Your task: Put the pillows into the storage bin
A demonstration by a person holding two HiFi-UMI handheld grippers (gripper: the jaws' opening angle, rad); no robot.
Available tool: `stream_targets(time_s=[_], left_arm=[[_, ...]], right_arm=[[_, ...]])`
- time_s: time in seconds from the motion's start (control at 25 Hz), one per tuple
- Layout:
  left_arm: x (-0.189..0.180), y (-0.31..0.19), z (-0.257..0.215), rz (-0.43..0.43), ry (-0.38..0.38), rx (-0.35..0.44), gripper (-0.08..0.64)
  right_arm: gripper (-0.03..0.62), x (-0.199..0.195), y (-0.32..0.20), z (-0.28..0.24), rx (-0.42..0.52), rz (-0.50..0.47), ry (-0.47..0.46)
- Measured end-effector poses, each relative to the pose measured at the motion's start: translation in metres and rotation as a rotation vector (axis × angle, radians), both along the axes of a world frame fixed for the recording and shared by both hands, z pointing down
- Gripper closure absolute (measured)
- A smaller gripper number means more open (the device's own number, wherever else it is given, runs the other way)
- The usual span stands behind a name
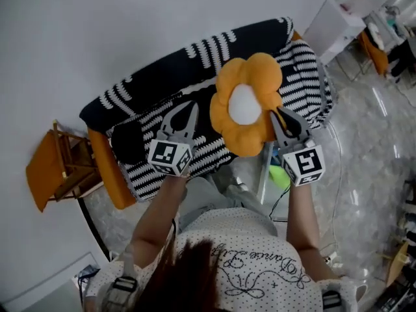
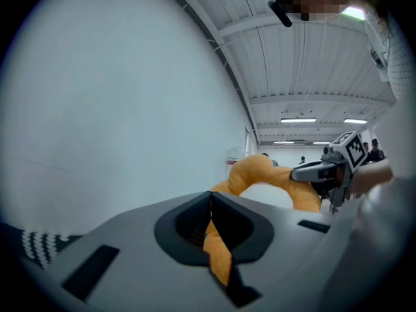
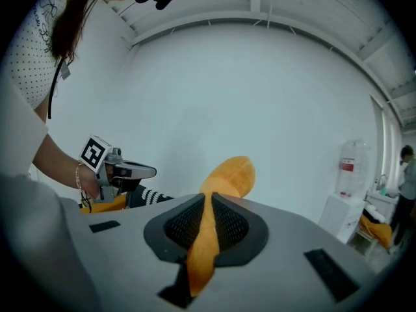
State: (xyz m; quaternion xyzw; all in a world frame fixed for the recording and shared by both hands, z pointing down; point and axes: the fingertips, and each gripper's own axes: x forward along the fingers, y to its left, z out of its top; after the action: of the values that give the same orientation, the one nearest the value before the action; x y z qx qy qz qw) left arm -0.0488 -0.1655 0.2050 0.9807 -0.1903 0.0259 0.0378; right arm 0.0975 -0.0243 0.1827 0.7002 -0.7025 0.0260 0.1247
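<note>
Head view has the flower pillow (image 1: pixel 246 103) up in the air between the two grippers, over a black-and-white striped knit cover (image 1: pixel 305 77) with a black cushion (image 1: pixel 128 142) lying on it. From up there the left gripper (image 1: pixel 190 110) looks like it's just beside the petals. Its own view shows the jaws squeezed together on a thin fold of orange fabric. Same with the right gripper (image 3: pixel 209 203): its ribbed black pads are clamped on an orange fold, and a petal sticks up behind.

Only the right gripper view shows the water dispenser (image 3: pixel 348 197) properly. There's a red label on the bottle, too small to read. The cubes carry black-and-white square markers, and the person's dotted shirt (image 1: pixel 253 252) has curly script I can't make out.

The pillow is plush and puffy, with rounded orange petals and a white middle. There's also an orange wooden chair (image 1: pixel 58 164) by the wall
</note>
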Motion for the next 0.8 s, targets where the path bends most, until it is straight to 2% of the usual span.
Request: stream_targets(time_s=[0.24, 0.48, 0.64, 0.8], left_arm=[[0.105, 0.121, 0.007, 0.197, 0.021, -0.017, 0.555], [0.199, 0.205, 0.01, 0.423, -0.022, -0.021, 0.555], [0.25, 0.264, 0.012, 0.572, -0.049, -0.03, 0.555], [0.284, 0.306, 0.025, 0.705, -0.05, -0.058, 0.555]], right_arm=[[0.551, 0.072, 0.134, 0.016, 0.007, 0.178, -0.028], [0.551, 0.134, 0.236, 0.032, 0.003, 0.398, -0.081], [0.551, 0.159, 0.304, 0.038, -0.006, 0.543, -0.12], [0.551, 0.162, 0.347, 0.054, -0.03, 0.659, -0.141]])
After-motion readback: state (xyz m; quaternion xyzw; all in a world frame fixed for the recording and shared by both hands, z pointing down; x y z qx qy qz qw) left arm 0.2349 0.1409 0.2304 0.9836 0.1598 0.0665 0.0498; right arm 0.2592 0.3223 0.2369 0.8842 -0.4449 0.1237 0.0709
